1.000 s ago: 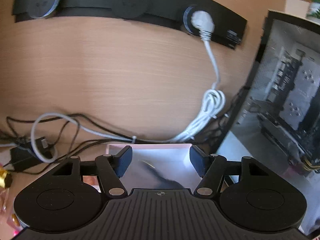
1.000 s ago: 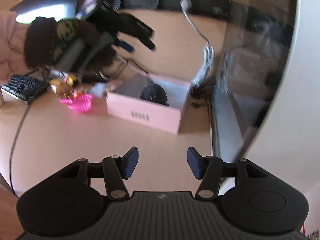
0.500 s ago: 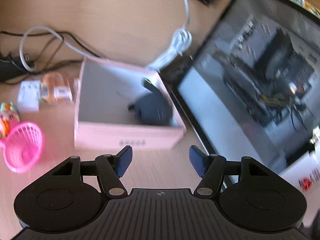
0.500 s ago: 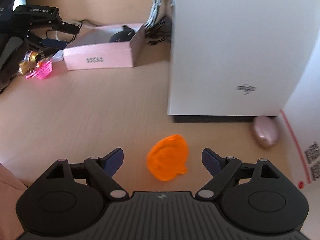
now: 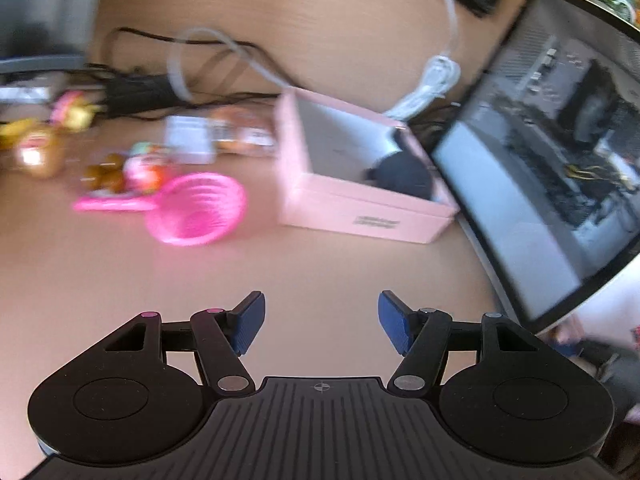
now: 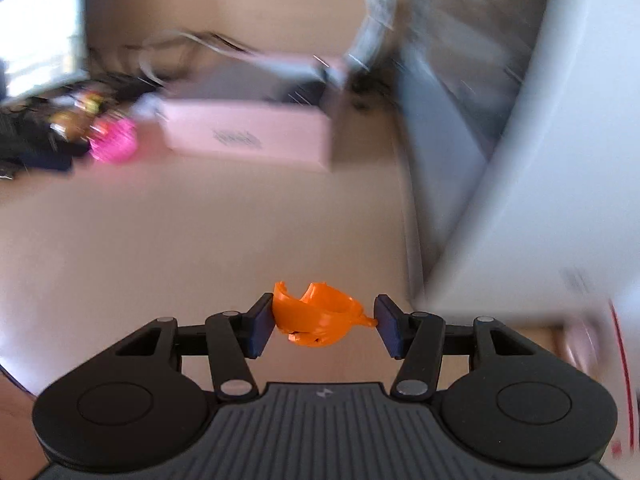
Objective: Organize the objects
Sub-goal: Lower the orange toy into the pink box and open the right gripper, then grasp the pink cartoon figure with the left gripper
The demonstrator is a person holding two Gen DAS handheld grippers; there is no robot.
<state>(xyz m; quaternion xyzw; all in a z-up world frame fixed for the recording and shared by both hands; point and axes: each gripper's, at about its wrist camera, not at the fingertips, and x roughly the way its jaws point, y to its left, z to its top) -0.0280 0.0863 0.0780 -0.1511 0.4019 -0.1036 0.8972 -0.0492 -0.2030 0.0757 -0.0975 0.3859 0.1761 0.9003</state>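
Right gripper (image 6: 323,320) has just been closing and now pinches the orange toy piece (image 6: 316,316) between its pads, clear of the desk (image 6: 200,240). Left gripper (image 5: 320,320) hangs with jaws apart, nothing between them. Pickup looks done; next, likely carry it to the pink box (image 6: 248,136) ahead, then release inside.

Both wrist views face down-forward, sharing the pink box (image 5: 362,216).

- Small toys (image 5: 108,168) far left on the desk (image 5: 320,264) are smeared beyond telling.
- The dark thing (image 5: 404,176) in the pink box (image 5: 360,216) is half hidden.
- The white case (image 6: 560,160) runs off right.
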